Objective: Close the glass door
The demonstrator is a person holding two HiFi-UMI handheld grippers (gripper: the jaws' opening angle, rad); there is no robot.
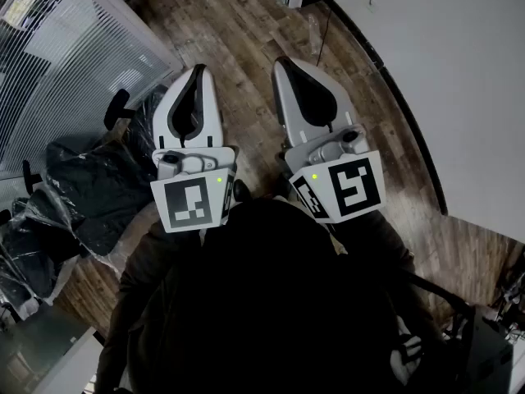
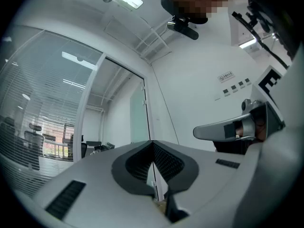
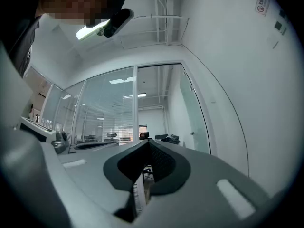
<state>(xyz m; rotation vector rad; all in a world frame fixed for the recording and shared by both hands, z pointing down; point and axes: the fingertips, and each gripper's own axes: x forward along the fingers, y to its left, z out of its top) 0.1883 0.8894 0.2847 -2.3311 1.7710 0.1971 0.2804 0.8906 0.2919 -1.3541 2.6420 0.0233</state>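
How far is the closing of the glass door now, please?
Done: nothing yet. The glass door appears to stand open, swung back beside the white wall. In hand: the left gripper and the right gripper are both shut, empty, and not touching the door. Left: reach the door and swing it shut across the doorway.

Wooden floor [image 1: 246, 23], plastic-wrapped chairs [image 1: 82, 187] standing at left

Can't see btm of glass door [image 2: 137, 118], blocked by left gripper [image 2: 152, 148] body; same behind right gripper [image 3: 148, 145]. Can't read wall signs [image 2: 227, 76], too small. No view of grip handles, buried under dark torso [image 1: 271, 302]. Losing wrapped chairs [image 1: 78, 191] at head view's left edge.
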